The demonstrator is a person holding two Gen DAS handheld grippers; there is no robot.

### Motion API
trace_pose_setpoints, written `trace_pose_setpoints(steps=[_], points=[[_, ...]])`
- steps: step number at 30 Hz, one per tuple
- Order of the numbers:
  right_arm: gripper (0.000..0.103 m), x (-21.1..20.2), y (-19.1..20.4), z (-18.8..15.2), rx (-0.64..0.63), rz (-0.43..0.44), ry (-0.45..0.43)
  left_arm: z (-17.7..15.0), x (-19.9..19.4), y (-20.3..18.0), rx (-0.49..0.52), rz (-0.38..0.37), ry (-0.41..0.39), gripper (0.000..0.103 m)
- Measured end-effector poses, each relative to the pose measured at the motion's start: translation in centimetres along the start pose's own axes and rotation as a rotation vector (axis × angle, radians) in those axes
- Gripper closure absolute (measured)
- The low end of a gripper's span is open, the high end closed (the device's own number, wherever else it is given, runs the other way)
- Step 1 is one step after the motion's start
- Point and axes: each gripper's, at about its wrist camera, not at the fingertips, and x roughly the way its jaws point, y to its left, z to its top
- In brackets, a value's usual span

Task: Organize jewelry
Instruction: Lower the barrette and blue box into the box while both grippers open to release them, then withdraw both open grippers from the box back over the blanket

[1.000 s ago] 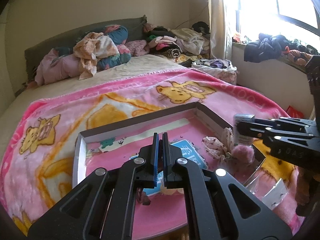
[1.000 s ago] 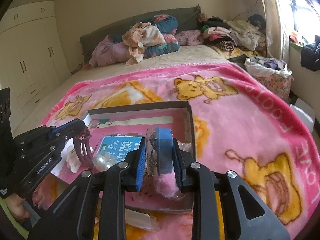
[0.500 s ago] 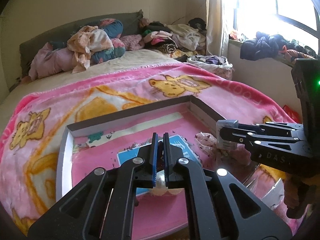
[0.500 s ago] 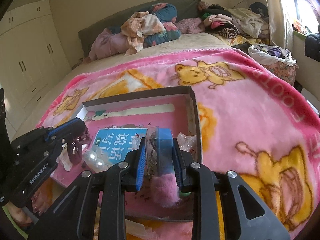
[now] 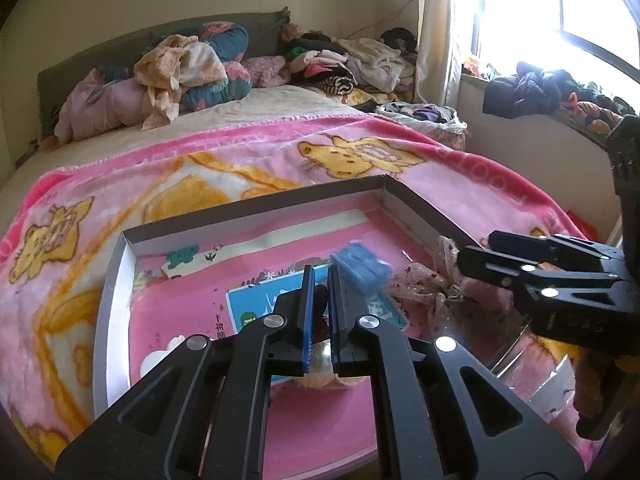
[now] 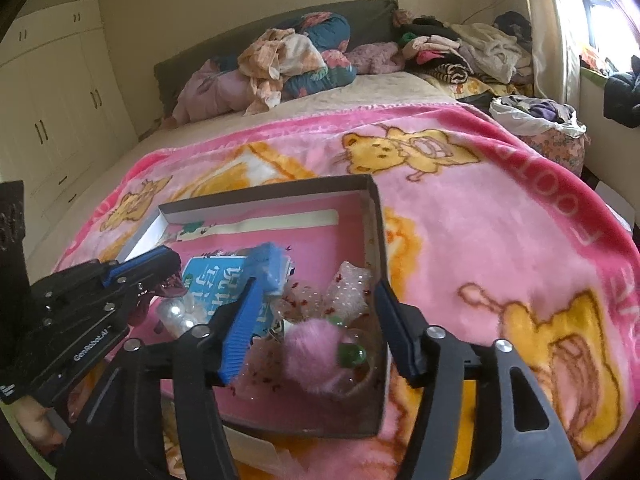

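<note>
the shallow box [image 6: 378,216] sat on the pink blanket [image 6: 500,240] of the bed, near its front edge. the right gripper [image 6: 316,316] hung over the box's near right corner, its fingers [image 6: 240,332] spreading, a small blue case [image 6: 266,266] blurred off the left finger's tip, apart from the pads. a pink pom-pom [image 6: 316,340] lay below between them. the left gripper [image 5: 320,304] was clenched on a dark claw clip [image 6: 174,282] above pearl pieces [image 6: 176,314]. the box's far half lay bare.
</note>
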Motion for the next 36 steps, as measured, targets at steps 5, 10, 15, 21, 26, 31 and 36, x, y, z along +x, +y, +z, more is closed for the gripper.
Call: trace_pose_setpoints(steps=[5,10,15,21,26,31,36], points=[[0.034,-1.2,-0.5,-0.2,0.011,-0.018,-0.027,-0.2,0.0,0.1,-0.008,-0.002,0.006,0.101],[0.020,-2.3,-1.0,-0.4,0.026,-0.033,-0.054,-0.6,0.0,0.2,-0.016,-0.003,0.014,0.090],[0.013,-3.2,-1.1,-0.6,0.028,-0.044,-0.077,-0.8,-0.5,0.3,-0.026,0.004,0.018,0.079],[0.008,-4.4,-1.2,-0.8,0.027,-0.053,-0.099,-0.9,-1.8,0.3,-0.036,0.024,0.001,0.059],[0.008,-5.4,-1.3,-1.3,0.031,-0.059,-0.111,-0.9,-3.1,0.3,-0.046,0.026,-0.021,0.045],[0.008,-6.3,-1.1,-1.7,0.031,-0.060,-0.123,-0.8,-4.4,0.2,-0.050,0.029,-0.045,0.027],[0.007,-7.3,-0.8,-2.3,0.019,-0.065,-0.135,-1.0,-6.0,-0.3,-0.044,0.045,-0.072,0.013]])
